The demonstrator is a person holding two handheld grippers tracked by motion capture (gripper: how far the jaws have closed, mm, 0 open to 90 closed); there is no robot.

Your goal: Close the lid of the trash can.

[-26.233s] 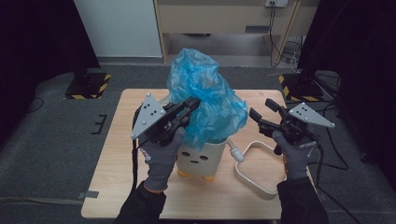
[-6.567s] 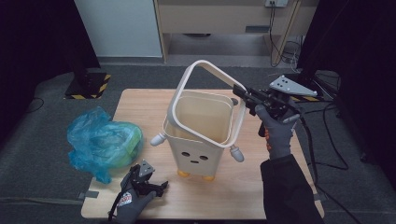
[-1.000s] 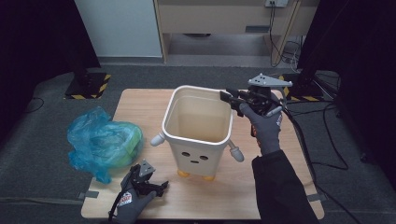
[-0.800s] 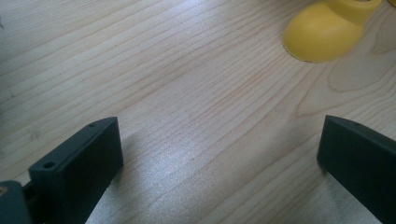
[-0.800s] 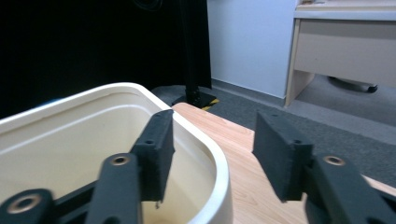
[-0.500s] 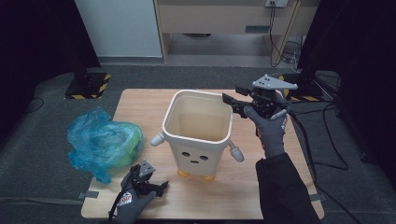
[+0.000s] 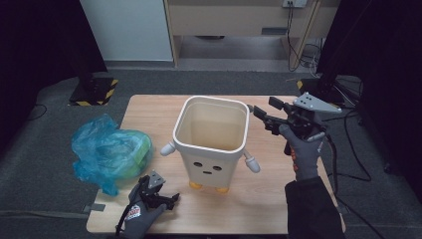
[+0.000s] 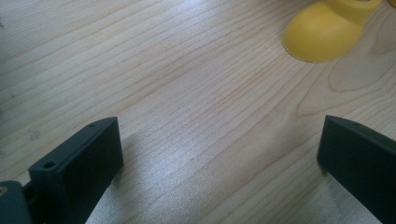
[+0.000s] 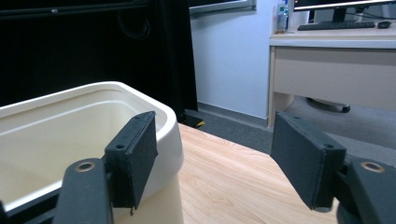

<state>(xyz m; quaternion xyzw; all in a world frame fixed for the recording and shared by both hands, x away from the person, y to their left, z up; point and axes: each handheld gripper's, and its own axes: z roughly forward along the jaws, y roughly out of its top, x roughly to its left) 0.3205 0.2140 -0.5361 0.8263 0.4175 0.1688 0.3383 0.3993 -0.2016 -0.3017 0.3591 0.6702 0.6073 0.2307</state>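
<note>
While the table [image 7: 149,112] carries the cream bin [image 7: 211,144] mid-table, rim ring seated, blue bag [image 7: 107,154] out at its left, right gripper [image 7: 259,110] jaws just opened, empty beside the rim, left gripper [image 7: 166,199] released, resting; relining left.

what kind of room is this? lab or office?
Probably a lab recording bay: black curtains flank a wooden table, cables trail across grey carpet, and a desk with keyboard stands behind.
</note>
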